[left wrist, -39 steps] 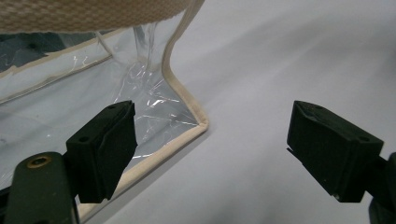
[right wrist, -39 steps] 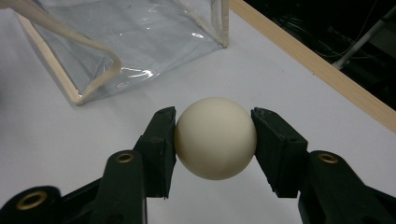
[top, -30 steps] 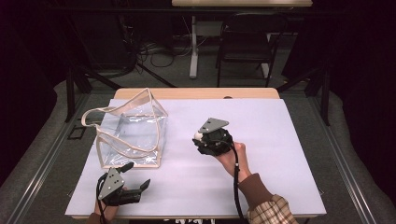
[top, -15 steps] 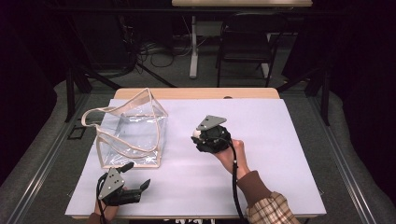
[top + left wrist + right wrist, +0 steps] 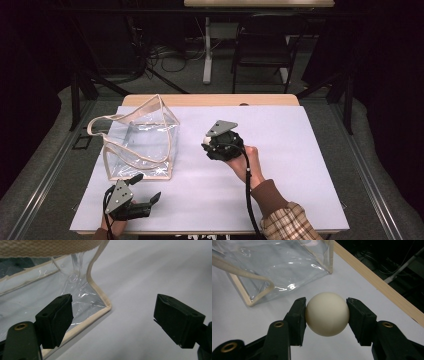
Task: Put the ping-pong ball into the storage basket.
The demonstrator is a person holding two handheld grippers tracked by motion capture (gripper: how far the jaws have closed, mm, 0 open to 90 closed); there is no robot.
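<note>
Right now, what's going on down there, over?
Right claw shut on cream ball. Left claw open, idle by clear bag corner. Nothing between ball and bag.

A cream ball (image 5: 327, 314), smooth and matte, sits clamped between the two black jaws of the right gripper (image 5: 327, 315), one pad pressed to each side. It is held near the middle of the table (image 5: 280, 200), clear of the white surface as far as I can tell.

The bag (image 5: 137, 142) is clear plastic with cream webbing along its edges and cream handles. It stands upright and open-topped on the table's left half, nearer the far edge. Its near bottom corner (image 5: 106, 306) rests flat on the surface, the plastic creased and glinting.
</note>
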